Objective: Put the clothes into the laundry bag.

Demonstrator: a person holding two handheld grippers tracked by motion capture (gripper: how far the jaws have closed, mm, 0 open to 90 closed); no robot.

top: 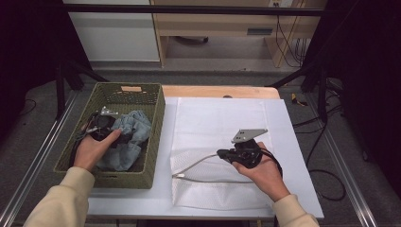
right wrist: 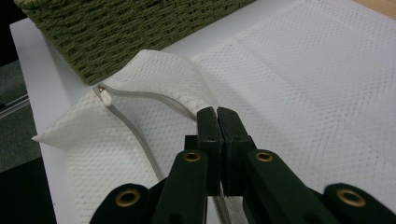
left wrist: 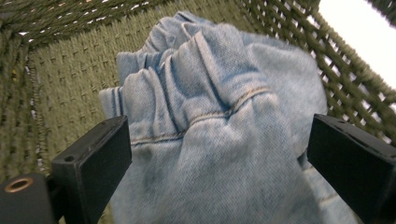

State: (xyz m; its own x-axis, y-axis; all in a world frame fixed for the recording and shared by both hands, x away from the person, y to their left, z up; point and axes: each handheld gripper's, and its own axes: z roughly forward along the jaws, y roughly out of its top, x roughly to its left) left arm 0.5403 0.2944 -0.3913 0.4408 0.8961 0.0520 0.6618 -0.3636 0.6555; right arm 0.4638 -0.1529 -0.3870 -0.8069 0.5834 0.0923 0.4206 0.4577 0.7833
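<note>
A light-blue denim garment (top: 131,128) lies crumpled in a green woven basket (top: 157,135) at the table's left. My left gripper (top: 117,132) is inside the basket, open. In the left gripper view its jaws stand wide apart on either side of the denim (left wrist: 210,88), and the left gripper (left wrist: 219,156) holds nothing. A white mesh bag (top: 222,118) lies flat on the table. My right gripper (top: 220,152) is shut on the bag's zipper edge. In the right gripper view the gripper (right wrist: 218,114) lifts the bag's (right wrist: 303,84) top layer at the zipper (right wrist: 140,140).
The basket wall (left wrist: 60,84) surrounds the denim closely on all sides. The basket's side (right wrist: 140,32) stands just beyond the bag's raised corner. A white board (top: 293,156) covers the table under the bag. Cables lie on the floor (top: 326,175) at right.
</note>
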